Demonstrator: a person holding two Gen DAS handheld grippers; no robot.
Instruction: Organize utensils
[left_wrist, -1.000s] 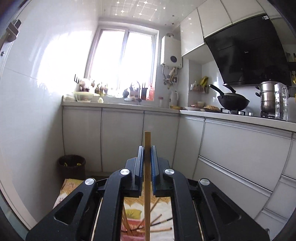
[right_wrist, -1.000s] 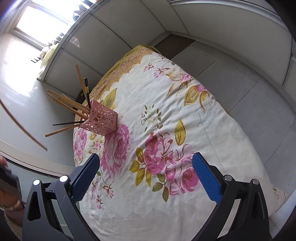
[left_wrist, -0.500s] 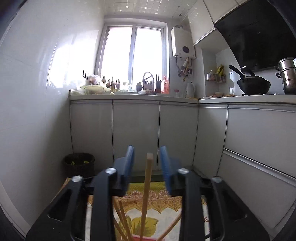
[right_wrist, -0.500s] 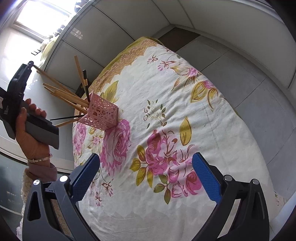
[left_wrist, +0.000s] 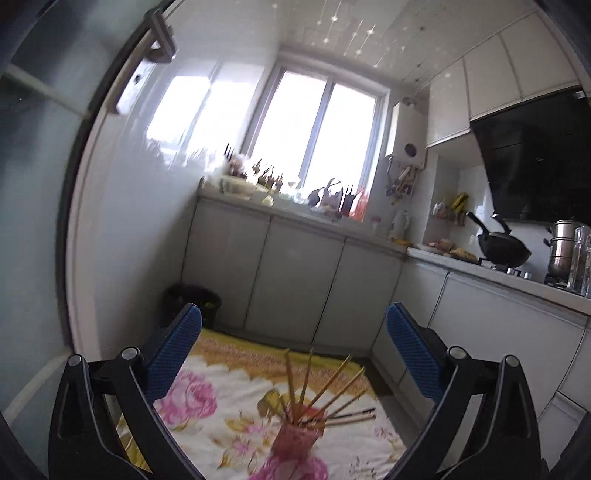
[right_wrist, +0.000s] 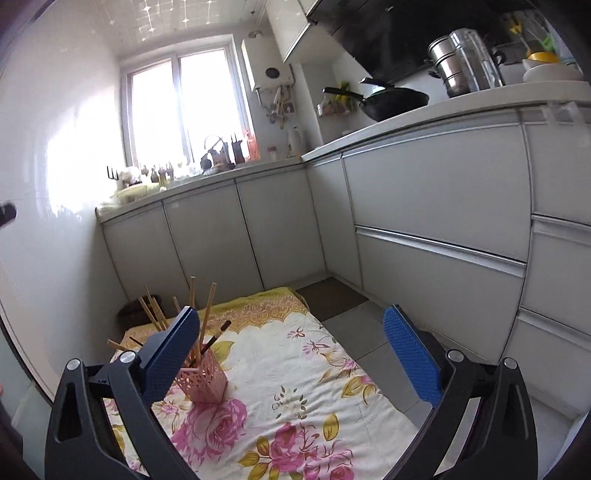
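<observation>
The right gripper (right_wrist: 291, 332) is hanging wide open and empty; just behind its left finger, chopsticks (right_wrist: 208, 314) are leaning in a pink holder (right_wrist: 203, 382).

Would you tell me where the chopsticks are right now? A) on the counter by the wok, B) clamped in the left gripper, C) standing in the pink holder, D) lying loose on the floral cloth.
C: the chopsticks fan out of the pink holder standing on the cloth; both grippers are open and empty.
</observation>
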